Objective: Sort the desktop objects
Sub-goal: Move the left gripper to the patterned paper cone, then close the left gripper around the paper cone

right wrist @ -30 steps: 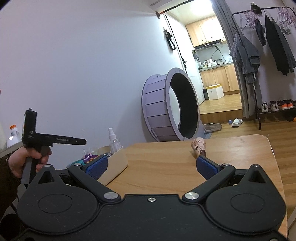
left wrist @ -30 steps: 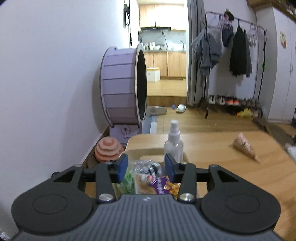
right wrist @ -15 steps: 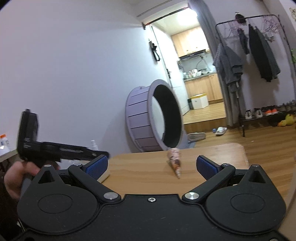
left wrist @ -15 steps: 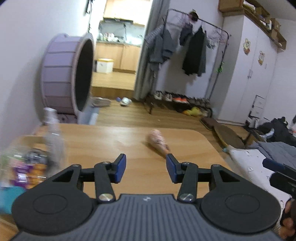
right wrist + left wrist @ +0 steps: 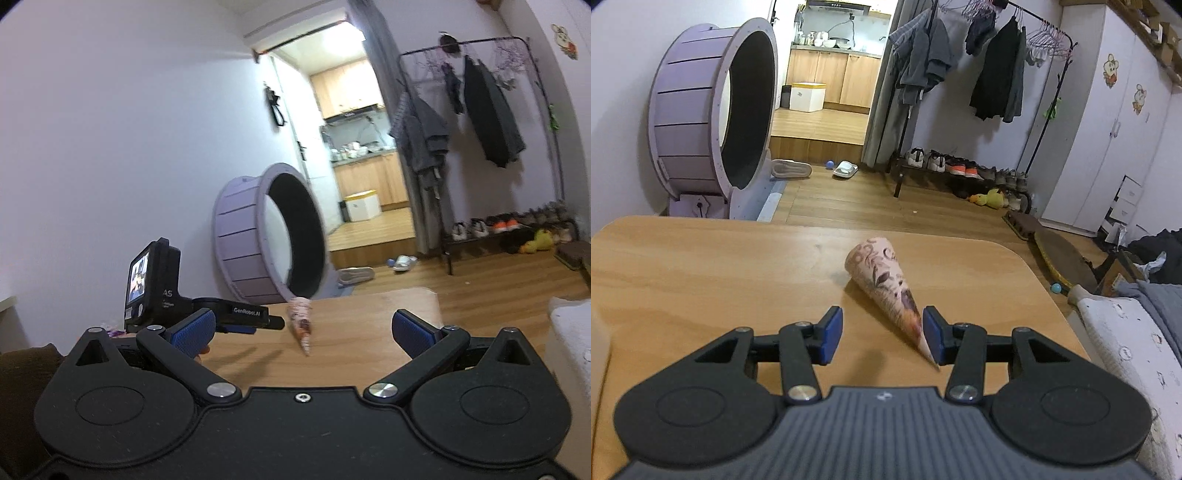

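Your left gripper [image 5: 882,334] spread wide, cone [image 5: 886,284] tip hugging its right pad. Squeeze now, taper probably squirts sideways across tabletop [image 5: 701,266]. Right gripper [image 5: 303,328] released, idle.

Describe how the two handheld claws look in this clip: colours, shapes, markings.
Both are matte black with round pivot housings, silver screws and angled linkages ending in blue textured pads. The left claw has a ribbed grey body. In the right view it carries a small lit screen and white "GenRobot.AI" lettering. The right claw has a smooth body.
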`<state>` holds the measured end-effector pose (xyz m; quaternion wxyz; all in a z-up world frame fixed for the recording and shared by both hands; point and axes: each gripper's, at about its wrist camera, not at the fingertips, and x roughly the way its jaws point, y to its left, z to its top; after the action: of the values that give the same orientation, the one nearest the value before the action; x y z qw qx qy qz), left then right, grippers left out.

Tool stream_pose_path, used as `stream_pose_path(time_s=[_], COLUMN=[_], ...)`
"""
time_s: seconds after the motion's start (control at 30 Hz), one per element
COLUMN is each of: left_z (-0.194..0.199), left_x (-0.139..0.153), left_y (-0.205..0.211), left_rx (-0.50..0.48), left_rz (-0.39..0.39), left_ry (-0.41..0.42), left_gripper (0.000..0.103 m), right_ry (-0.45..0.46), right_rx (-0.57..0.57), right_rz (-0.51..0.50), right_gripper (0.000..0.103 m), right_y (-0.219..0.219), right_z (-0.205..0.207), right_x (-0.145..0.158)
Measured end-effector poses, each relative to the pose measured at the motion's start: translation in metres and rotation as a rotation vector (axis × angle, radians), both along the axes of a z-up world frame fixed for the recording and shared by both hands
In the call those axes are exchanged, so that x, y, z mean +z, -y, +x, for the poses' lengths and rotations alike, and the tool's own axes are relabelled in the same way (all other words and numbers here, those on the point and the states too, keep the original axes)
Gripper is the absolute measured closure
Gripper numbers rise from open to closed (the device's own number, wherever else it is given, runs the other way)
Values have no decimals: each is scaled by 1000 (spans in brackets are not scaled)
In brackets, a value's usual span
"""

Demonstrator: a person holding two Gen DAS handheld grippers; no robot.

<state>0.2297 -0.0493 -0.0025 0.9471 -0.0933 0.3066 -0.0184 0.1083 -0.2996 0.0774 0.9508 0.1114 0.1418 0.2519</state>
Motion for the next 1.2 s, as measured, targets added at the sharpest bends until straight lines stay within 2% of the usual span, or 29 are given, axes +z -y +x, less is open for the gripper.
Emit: stream_pose_path(time_s=[0.17,0.63,0.73,0.83,1.03,1.2], left_z=[18,51,51,48,35,16], left_x=[-3,-20,-20,-21,-19,-5], left_y=[4,10,10,12,11,9], left_rx=[1,26,16,-13,-39,-58], left_rz=[-10,44,57,58,61,59], left_ry=[-6,-67,-60,-50,-21,7], left_gripper=[56,56,59,72,75,75], right_ry=[-22,-42,-42,-41,-40,-40], right_rx=[-23,-16,-17,-18,-5,0], right_rz=[1,-19,-21,-17,-25,-41], right_gripper=[0,0,0,0,0,0], right_y=[5,4,5,7,7,7], right_z=[8,9,11,11,11,13], right_x=[-2,-7,-7,-6,-5,-4])
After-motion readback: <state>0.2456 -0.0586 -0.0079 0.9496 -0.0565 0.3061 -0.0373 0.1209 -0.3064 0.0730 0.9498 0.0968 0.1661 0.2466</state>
